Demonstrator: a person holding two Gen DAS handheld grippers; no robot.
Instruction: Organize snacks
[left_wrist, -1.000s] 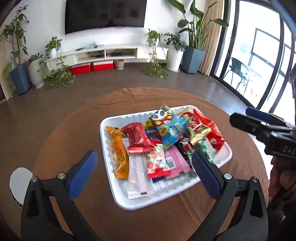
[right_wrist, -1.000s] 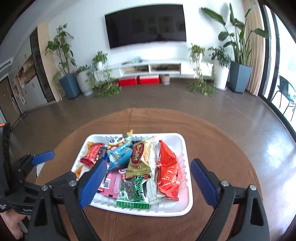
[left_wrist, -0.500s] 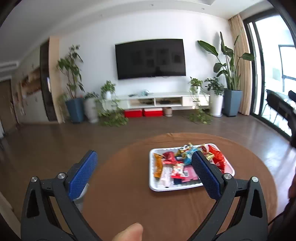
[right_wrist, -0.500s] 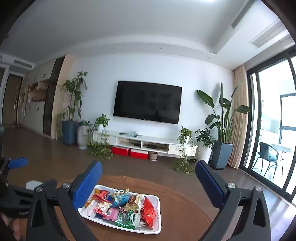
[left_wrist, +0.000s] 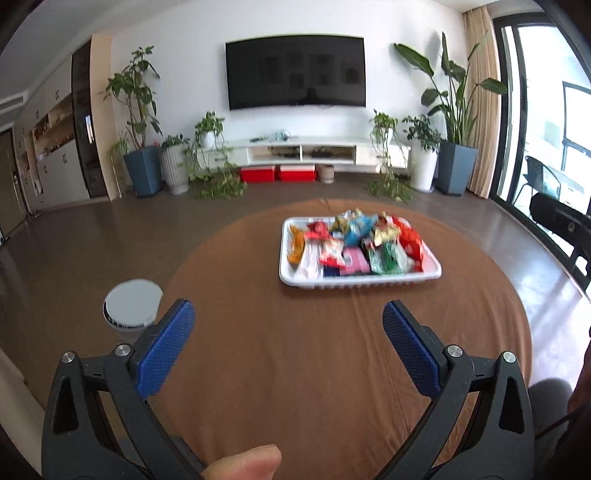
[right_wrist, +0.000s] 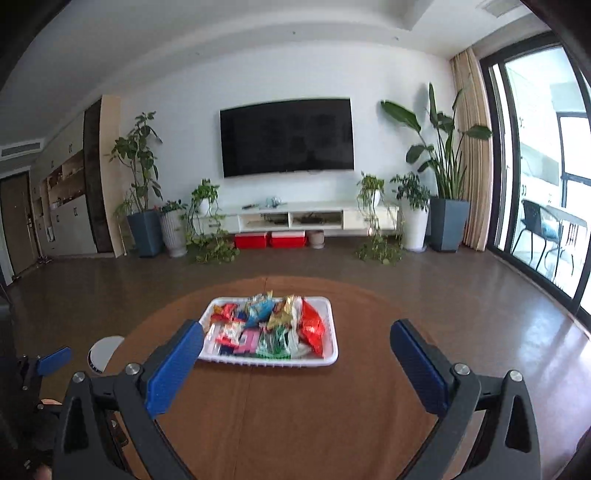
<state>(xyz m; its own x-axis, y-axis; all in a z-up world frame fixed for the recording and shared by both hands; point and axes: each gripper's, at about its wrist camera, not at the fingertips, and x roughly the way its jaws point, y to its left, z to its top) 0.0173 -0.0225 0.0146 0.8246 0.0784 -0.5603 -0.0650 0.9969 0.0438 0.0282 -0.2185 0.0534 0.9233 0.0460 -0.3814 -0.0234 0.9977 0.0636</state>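
A white tray (left_wrist: 432, 274) holding several colourful snack packets (left_wrist: 354, 240) sits on the round brown table, toward its far side. It also shows in the right wrist view (right_wrist: 328, 360), with the packets (right_wrist: 273, 325) piled inside. My left gripper (left_wrist: 286, 325) is open and empty, held back over the near part of the table, well short of the tray. My right gripper (right_wrist: 297, 343) is open and empty, also pulled back from the tray. The left gripper's blue fingertip (right_wrist: 55, 360) shows at the left edge of the right wrist view.
A white lidded cup (left_wrist: 132, 308) stands at the table's left edge, also in the right wrist view (right_wrist: 103, 352). The brown tablecloth (left_wrist: 295, 369) covers the table. Beyond are a TV wall, potted plants and a glass door at right.
Both grippers have pulled back and up from just above the tray, so the tray now looks small and far. Both stay open and empty.
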